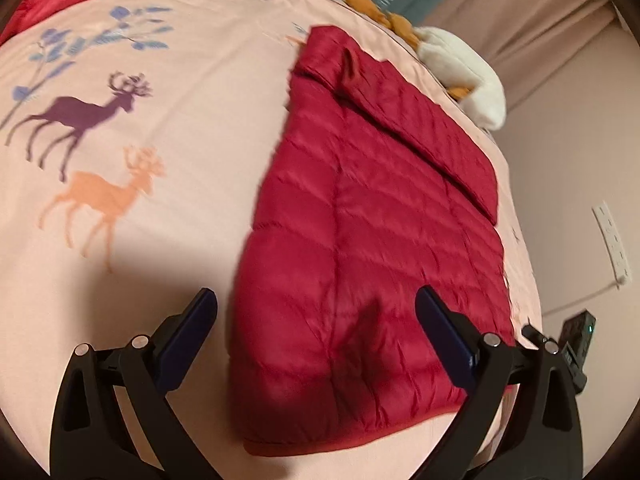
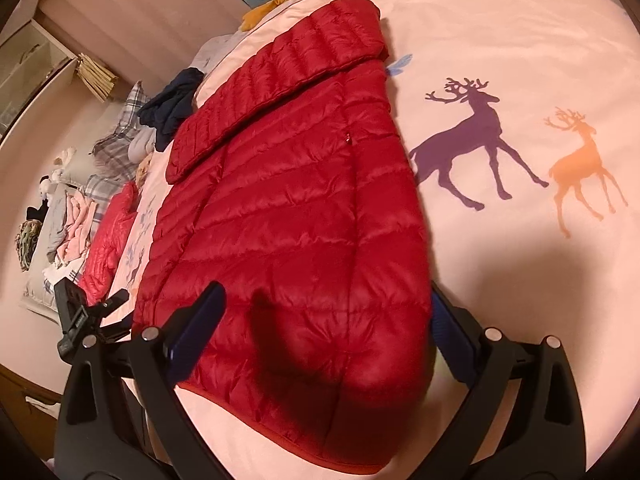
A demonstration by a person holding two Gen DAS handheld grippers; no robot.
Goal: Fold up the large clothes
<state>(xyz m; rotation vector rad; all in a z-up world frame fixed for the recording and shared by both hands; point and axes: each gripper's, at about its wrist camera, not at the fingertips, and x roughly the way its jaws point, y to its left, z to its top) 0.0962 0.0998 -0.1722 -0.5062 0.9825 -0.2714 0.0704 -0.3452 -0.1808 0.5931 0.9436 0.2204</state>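
Pink deer-print bedspread [image 1: 180, 220] bears quilted red jacket [image 1: 360, 240]; both grippers' fingers [image 1: 188, 332] [image 2: 200, 320] spread wide.

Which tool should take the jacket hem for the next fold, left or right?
Either, probably both. The left tool and right tool are both open, each straddling the near end of the red jacket, above the hem. Neither holds fabric yet.

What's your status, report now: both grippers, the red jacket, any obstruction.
Left gripper open, empty. Right gripper open, fingers straddling the hem end. Red puffer jacket flat on the pink bedspread, one sleeve folded across. Nothing on the jacket.
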